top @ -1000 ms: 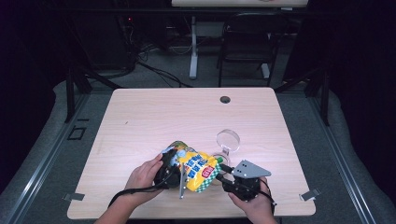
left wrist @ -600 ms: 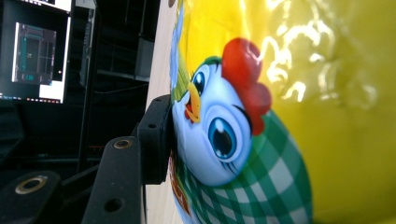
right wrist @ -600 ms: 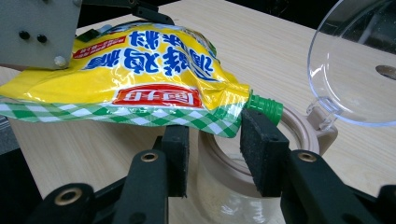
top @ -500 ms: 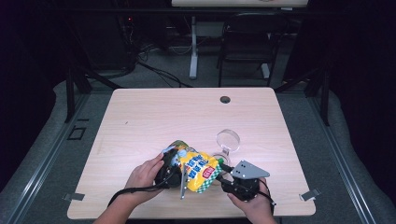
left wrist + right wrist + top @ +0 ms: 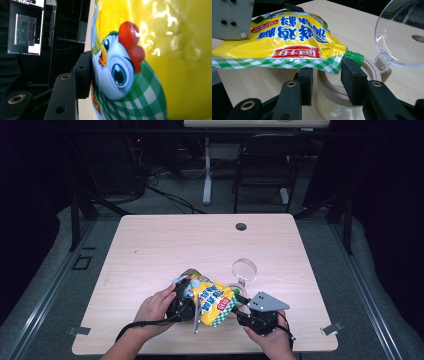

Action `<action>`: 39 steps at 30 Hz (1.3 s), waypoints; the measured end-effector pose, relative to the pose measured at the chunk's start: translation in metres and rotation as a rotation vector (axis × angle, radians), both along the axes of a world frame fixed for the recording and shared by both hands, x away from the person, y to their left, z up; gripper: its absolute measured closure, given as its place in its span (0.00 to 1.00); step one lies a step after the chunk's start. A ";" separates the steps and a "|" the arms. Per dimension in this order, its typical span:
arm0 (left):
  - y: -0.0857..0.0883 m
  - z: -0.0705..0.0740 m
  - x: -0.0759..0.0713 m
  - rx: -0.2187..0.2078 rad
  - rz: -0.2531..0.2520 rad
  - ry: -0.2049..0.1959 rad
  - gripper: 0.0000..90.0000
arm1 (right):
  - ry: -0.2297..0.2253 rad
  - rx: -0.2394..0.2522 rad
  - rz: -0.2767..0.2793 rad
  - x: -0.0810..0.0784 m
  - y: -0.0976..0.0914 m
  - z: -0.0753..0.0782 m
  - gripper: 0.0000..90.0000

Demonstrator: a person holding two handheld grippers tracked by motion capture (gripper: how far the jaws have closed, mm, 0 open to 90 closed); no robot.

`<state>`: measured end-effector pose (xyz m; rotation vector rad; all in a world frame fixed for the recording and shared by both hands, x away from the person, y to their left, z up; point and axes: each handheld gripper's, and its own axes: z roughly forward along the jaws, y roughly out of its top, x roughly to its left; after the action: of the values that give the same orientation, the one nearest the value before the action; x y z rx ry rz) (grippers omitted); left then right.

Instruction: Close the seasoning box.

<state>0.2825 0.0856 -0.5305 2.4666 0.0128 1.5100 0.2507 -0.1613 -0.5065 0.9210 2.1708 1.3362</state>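
Observation:
A yellow pouch (image 5: 212, 300) with a green checked base, a cartoon hen (image 5: 117, 72) and a green screw spout (image 5: 354, 57) lies on its side in my left gripper (image 5: 192, 297), which is shut on it; one pad (image 5: 83, 75) presses its side, the other jaw is hidden behind it. The spout hangs over the beige rim of a glass jar (image 5: 332, 100) whose clear hinged lid (image 5: 402, 32) stands open. My right gripper (image 5: 327, 75) is open, its pads either side of the jar's near side, with a small gap at the left pad.
The pale wooden table (image 5: 165, 250) has a round cable hole (image 5: 241, 226) at its far edge. The lid (image 5: 243, 269) rises just beyond the pouch. Both hands rest near the front edge. Chairs and cables stand in the dark behind.

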 end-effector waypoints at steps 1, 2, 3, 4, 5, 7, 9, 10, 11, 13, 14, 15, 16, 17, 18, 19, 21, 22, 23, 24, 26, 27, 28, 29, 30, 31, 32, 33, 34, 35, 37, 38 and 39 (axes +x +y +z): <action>0.000 0.000 0.000 0.003 0.001 -0.001 0.58 | 0.000 0.001 -0.001 0.000 0.000 0.000 0.70; 0.000 0.000 0.000 0.004 0.001 -0.004 0.58 | 0.000 0.001 -0.001 0.000 0.000 0.000 0.70; 0.000 0.000 0.000 0.004 0.002 -0.004 0.58 | 0.000 0.000 -0.001 0.000 0.000 0.000 0.70; 0.000 0.000 0.000 0.004 0.002 -0.005 0.58 | 0.000 -0.003 -0.001 0.000 0.000 0.000 0.70; 0.000 0.000 -0.001 0.003 0.004 -0.005 0.58 | 0.000 -0.003 -0.001 0.000 0.000 0.000 0.70; 0.000 0.000 -0.001 0.004 0.005 -0.007 0.58 | 0.000 -0.001 -0.001 0.000 0.000 0.000 0.70; 0.000 0.000 -0.001 0.008 0.002 -0.015 0.58 | -0.001 -0.003 -0.003 0.000 0.000 0.000 0.70; 0.000 0.000 -0.001 0.010 0.003 -0.017 0.58 | -0.002 -0.002 -0.003 0.000 0.001 0.000 0.70; -0.001 0.000 -0.001 0.012 0.003 -0.021 0.58 | -0.002 -0.003 -0.005 0.000 0.001 0.000 0.70; -0.001 0.000 -0.001 0.017 0.002 -0.031 0.58 | -0.002 -0.002 -0.005 0.000 0.001 0.000 0.70; -0.001 0.000 -0.001 0.019 0.002 -0.034 0.58 | -0.002 -0.003 -0.005 0.000 0.001 0.000 0.70; -0.001 0.001 -0.001 0.023 0.003 -0.037 0.58 | -0.001 -0.004 -0.005 0.000 0.001 0.000 0.70; -0.001 0.001 -0.001 0.024 0.002 -0.041 0.58 | -0.001 -0.004 -0.005 0.000 0.001 0.000 0.70; -0.001 0.001 -0.001 0.026 0.003 -0.042 0.58 | -0.001 -0.003 -0.005 0.000 0.001 -0.001 0.70; -0.001 0.001 -0.001 0.029 0.003 -0.044 0.58 | -0.001 -0.002 -0.006 0.000 0.001 -0.001 0.70; -0.001 0.001 -0.001 0.033 0.003 -0.046 0.58 | -0.001 -0.002 -0.006 0.000 0.001 -0.001 0.70; -0.002 0.002 -0.002 0.045 0.007 -0.054 0.58 | -0.001 -0.001 -0.008 0.000 0.001 -0.001 0.70; -0.002 0.003 -0.002 0.049 0.009 -0.057 0.58 | -0.001 -0.006 -0.008 0.000 0.001 -0.001 0.70; -0.002 0.003 -0.002 0.051 0.012 -0.056 0.58 | -0.002 0.000 -0.008 0.000 0.001 -0.001 0.70; -0.002 0.004 -0.002 0.057 0.010 -0.063 0.58 | -0.002 0.001 -0.009 0.000 0.001 -0.001 0.70; -0.002 0.004 -0.002 0.060 0.010 -0.070 0.58 | -0.002 0.004 -0.009 0.000 0.001 -0.001 0.70; -0.002 0.005 -0.002 0.062 0.010 -0.072 0.58 | -0.002 0.004 -0.009 0.000 0.001 -0.001 0.70; -0.002 0.005 -0.002 0.065 0.011 -0.072 0.58 | -0.002 0.003 -0.009 0.000 0.001 -0.001 0.70; -0.002 0.005 -0.002 0.065 0.009 -0.076 0.58 | 0.000 0.003 -0.009 0.000 0.001 -0.001 0.70; -0.002 0.005 -0.002 0.067 0.009 -0.076 0.58 | 0.000 0.003 -0.009 0.000 0.002 -0.001 0.70; -0.002 0.004 -0.003 0.069 0.010 -0.079 0.58 | 0.001 0.001 -0.008 0.000 0.001 -0.001 0.70; -0.003 0.004 -0.003 0.070 0.010 -0.082 0.58 | 0.002 0.002 -0.009 0.000 0.002 -0.001 0.70; -0.003 0.004 -0.003 0.072 0.011 -0.084 0.58 | 0.002 0.001 -0.010 0.000 0.002 -0.001 0.70; -0.003 0.004 -0.003 0.074 0.011 -0.086 0.58 | 0.003 0.002 -0.009 0.000 0.002 -0.001 0.70; -0.003 0.004 -0.003 0.077 0.012 -0.090 0.58 | 0.003 0.002 -0.009 0.000 0.002 -0.001 0.70; -0.003 0.005 -0.003 0.081 0.012 -0.093 0.58 | 0.004 0.010 -0.012 0.000 0.002 -0.002 0.70; -0.003 0.005 -0.003 0.083 0.012 -0.096 0.58 | 0.004 0.009 -0.011 0.000 0.002 -0.002 0.70; -0.003 0.005 -0.003 0.084 0.012 -0.097 0.58 | 0.004 0.009 -0.011 0.000 0.002 -0.002 0.70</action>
<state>0.2793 0.0826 -0.5257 2.4585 -0.0543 1.6664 0.2511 -0.1594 -0.5087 0.9384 2.1619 1.3409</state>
